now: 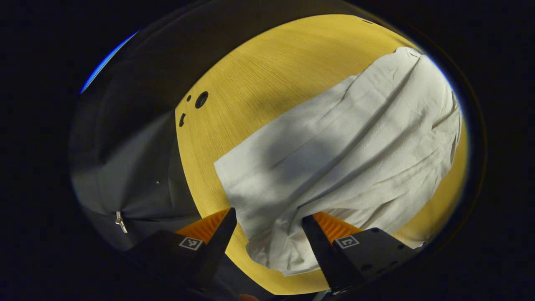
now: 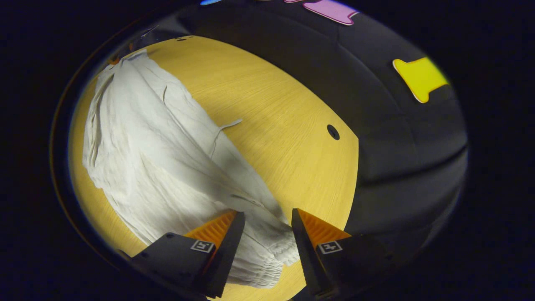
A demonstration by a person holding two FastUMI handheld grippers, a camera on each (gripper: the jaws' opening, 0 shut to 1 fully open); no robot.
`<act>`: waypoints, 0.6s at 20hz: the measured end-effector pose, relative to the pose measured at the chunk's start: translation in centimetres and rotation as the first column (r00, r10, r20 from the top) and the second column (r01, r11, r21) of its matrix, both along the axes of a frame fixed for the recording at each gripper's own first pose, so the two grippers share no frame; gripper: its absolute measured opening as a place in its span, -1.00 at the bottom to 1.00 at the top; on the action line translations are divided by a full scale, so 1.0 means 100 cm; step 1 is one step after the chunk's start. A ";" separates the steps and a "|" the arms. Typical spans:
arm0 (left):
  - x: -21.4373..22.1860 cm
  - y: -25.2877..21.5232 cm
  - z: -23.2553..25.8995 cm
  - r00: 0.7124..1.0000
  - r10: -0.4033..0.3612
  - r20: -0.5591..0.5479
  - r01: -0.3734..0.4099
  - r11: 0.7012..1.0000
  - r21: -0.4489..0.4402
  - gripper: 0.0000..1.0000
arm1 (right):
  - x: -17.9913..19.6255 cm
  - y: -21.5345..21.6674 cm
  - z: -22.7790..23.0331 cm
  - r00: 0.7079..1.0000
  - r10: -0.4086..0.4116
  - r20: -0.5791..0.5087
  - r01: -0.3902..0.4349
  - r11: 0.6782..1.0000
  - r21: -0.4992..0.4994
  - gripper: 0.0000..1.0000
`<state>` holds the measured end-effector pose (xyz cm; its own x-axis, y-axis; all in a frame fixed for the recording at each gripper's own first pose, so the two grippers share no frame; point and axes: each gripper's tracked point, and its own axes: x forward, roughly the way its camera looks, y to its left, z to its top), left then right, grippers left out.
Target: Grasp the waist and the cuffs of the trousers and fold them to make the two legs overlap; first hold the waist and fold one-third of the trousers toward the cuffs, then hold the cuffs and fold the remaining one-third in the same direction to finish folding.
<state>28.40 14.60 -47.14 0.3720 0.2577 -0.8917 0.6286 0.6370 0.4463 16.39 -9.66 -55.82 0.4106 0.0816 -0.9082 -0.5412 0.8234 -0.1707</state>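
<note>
Already doubled, it seems, the white trousers point(image 1: 334, 146) lie as one long band on the yellow wooden table point(image 1: 267, 67), leg over leg, their long axis running diagonally across the top. The left gripper point(image 1: 267, 234) hovers with its jaws apart over the cuff end, near the table's edge. The right gripper point(image 2: 264, 236) stands spread over the gathered waist point(image 2: 261, 267) at the opposite end, cloth lying between its fingers but not clamped. Since the waist folds first, the right gripper is the nearer one; that fold would travel along the band toward the cuffs.
</note>
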 end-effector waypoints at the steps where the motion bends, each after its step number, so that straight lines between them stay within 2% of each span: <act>1: -0.001 -0.002 0.005 1.000 -0.012 0.017 0.012 1.000 -0.008 0.98 | -0.002 -0.005 0.009 0.999 -0.040 0.019 0.040 0.999 0.012 0.53; 4: -0.016 -0.005 0.017 0.996 -0.082 0.019 0.083 0.996 -0.032 0.97 | -0.010 -0.012 0.038 0.988 -0.142 0.065 0.138 0.988 0.063 0.60; 8: -0.048 0.003 0.032 0.978 -0.208 0.000 0.208 0.978 -0.014 0.96 | -0.031 -0.013 0.067 0.957 -0.277 0.083 0.265 0.955 0.134 0.49; 10: -0.062 0.003 0.040 0.976 -0.215 0.027 0.216 0.976 -0.034 0.96 | -0.045 -0.005 0.081 0.922 -0.385 0.051 0.367 0.907 0.206 0.55; 12: -0.070 -0.003 0.054 0.980 -0.175 0.097 0.184 0.979 -0.088 0.96 | -0.055 0.000 0.094 0.865 -0.502 0.016 0.478 0.834 0.276 0.55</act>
